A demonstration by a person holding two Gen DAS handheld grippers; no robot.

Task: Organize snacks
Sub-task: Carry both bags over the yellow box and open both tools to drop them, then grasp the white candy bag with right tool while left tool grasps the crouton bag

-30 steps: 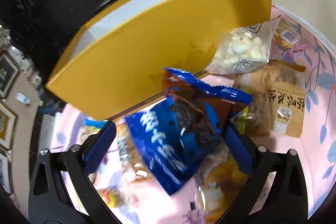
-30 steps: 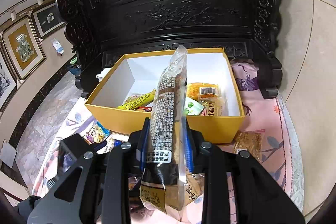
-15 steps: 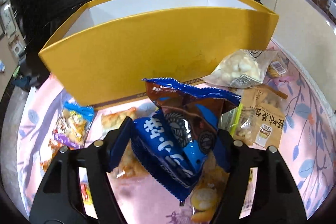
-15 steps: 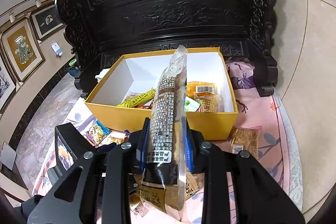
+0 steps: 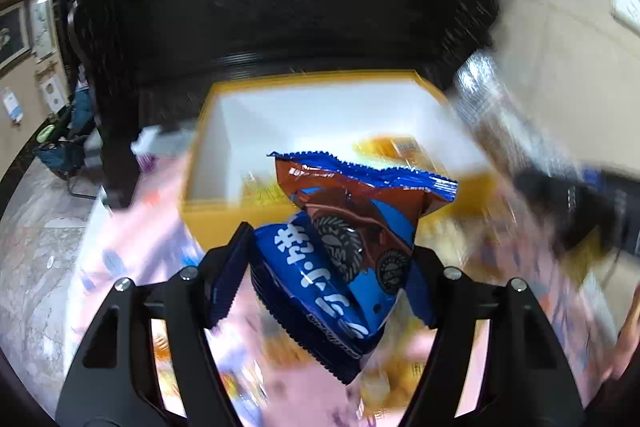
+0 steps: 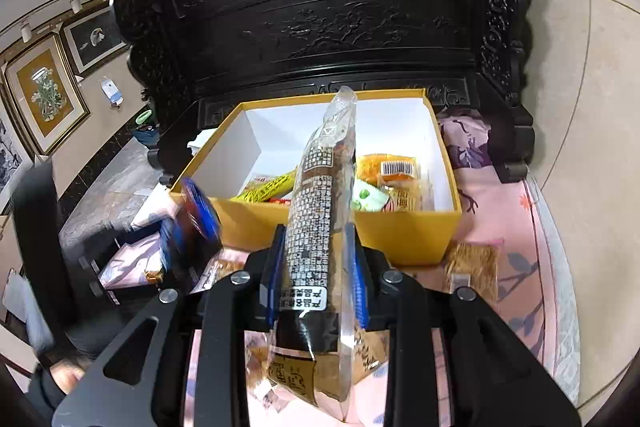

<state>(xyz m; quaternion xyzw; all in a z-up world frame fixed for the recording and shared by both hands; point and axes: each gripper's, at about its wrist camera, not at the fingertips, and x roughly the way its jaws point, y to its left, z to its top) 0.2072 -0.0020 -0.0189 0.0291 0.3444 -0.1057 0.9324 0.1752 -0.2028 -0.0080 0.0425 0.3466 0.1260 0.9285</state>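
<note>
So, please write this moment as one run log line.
left gripper: holds blue snack bag | right gripper: holds clear packet | yellow box: open

Both grippers are showing black frames and silver screws. Blue ribbed pads are lining the fingers. A dark sleeve, possibly, is showing

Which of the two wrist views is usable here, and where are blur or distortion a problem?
Left wrist view: heavy motion smear over the yellow box and pink cloth; only the blue snack packet in the left tool stays sharp. Right wrist view: crisp on the clear packet in the right tool, with the usual fisheye bending and dark corners.
</note>
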